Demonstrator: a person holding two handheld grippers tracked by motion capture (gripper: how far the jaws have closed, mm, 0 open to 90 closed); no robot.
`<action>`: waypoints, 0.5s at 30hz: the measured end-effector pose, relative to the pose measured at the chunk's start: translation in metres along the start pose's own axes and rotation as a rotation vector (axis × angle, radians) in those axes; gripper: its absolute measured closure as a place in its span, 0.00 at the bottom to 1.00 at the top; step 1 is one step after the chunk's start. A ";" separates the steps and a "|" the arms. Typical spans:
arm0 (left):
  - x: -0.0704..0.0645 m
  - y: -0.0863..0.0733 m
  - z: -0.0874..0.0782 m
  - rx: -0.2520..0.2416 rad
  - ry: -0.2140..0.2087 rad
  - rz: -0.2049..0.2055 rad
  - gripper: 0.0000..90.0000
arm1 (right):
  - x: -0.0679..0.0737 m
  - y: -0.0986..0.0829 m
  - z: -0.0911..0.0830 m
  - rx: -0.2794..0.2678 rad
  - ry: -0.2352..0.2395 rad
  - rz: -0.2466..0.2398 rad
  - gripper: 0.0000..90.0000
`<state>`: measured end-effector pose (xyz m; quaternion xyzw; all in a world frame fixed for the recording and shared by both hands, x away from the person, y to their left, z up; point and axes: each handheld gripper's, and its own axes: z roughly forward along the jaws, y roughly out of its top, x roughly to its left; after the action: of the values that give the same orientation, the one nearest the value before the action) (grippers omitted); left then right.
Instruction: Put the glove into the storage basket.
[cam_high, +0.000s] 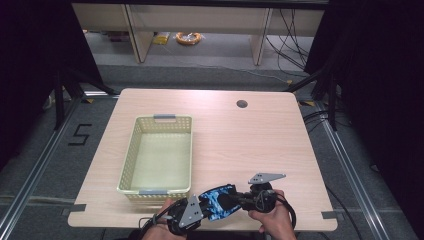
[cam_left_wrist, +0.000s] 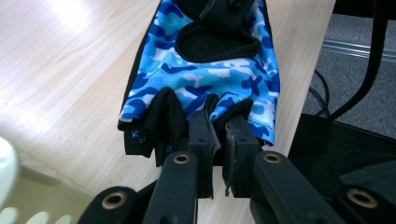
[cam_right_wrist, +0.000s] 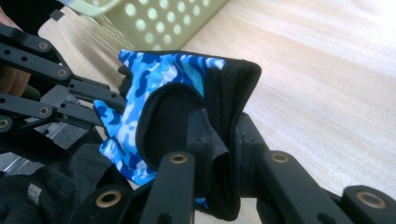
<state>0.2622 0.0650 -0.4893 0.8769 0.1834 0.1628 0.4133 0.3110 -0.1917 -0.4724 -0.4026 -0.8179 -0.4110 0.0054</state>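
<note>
Wooden table (cam_high: 250, 140), pale-green perforated basket (cam_high: 157, 155) at left-centre, empty. Blue camo fingerless glove (cam_high: 217, 200) held just off the near edge, right of basket, stretched between both claws. Left gripper (cam_left_wrist: 217, 140) nearly closed, pinching finger-end fabric. Right gripper (cam_right_wrist: 224, 140) nearly closed on black cuff edge. Light, limp, stretchy; likely sags if one side released. Best held at hems.

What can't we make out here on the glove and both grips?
- Glove underside: high view, hidden by its own top.
- Glove's fingertip ends: left gripper view, covered by the left gripper.
- Glove's cuff edge: right gripper view, bunched inside the right gripper.
- Basket: both gripper views, cut off by the frame edge.
</note>
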 end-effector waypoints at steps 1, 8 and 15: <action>0.000 0.001 -0.002 -0.008 0.011 0.005 0.91 | 0.003 0.001 -0.001 0.000 0.016 0.013 0.89; 0.000 0.010 -0.013 -0.035 -0.004 0.001 0.91 | 0.013 0.004 -0.016 -0.037 0.005 -0.011 0.90; 0.005 0.021 -0.029 -0.071 0.002 -0.017 0.91 | 0.024 0.019 -0.030 -0.049 -0.005 -0.029 0.90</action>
<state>0.2576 0.0748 -0.4546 0.8599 0.1853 0.1666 0.4456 0.2975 -0.1899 -0.4315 -0.3919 -0.8133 -0.4299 -0.0123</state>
